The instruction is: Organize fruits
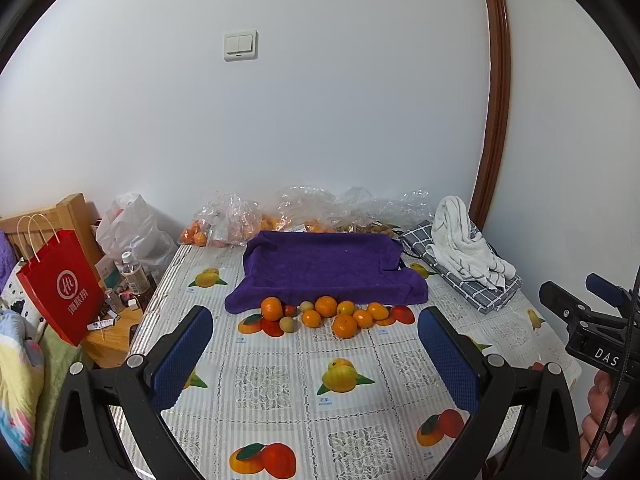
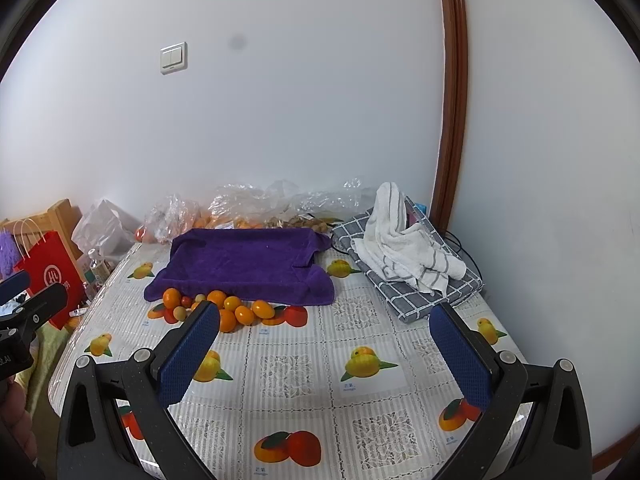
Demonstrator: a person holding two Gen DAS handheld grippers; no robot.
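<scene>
Several small oranges (image 1: 326, 306) (image 2: 244, 314) lie in a loose row on the fruit-print tablecloth, with a few small pale and red fruits (image 1: 288, 324) (image 2: 180, 313) among them. Just behind them a purple towel (image 1: 324, 268) (image 2: 244, 264) covers a shallow tray. My left gripper (image 1: 314, 330) hovers open over the table, short of the fruit row, nothing between its fingers. My right gripper (image 2: 326, 320) is open too, to the right of the fruits, holding nothing. Each gripper shows at the edge of the other's view.
Clear plastic bags with more oranges (image 1: 224, 224) (image 2: 224, 212) line the wall. A white towel on a grey checked cloth (image 1: 464, 252) (image 2: 412, 252) lies at the back right. A red paper bag (image 1: 60, 284), bottles and clutter stand left of the table. A person's hand (image 1: 604, 412) holds the right gripper.
</scene>
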